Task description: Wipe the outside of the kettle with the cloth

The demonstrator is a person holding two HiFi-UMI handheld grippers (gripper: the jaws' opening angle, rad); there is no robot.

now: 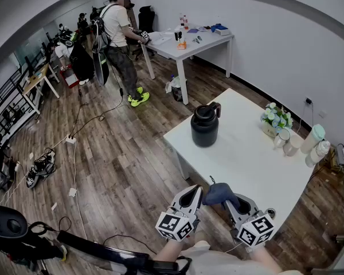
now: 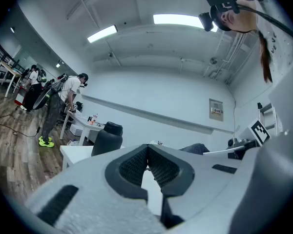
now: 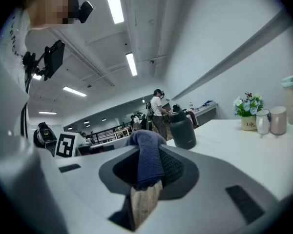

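- The matte black, round-bodied kettle (image 1: 204,128) is standing upright near the left corner of the white bench (image 1: 246,159), its handle arching over the lid.
- It is sitting well ahead of both tongs, at the bench's near edge.
- The right tongs (image 1: 228,201) are clamping a dark blue cloth (image 1: 219,192).
- The left tongs (image 1: 190,197), seemingly slightly nearer, are pressing together on nothing.

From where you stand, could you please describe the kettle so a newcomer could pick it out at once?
Find the near white table. The kettle stands alone toward its far left corner, apart from the flower pot and cups along the right edge. It is the only black, squat, jug-shaped thing on that table.
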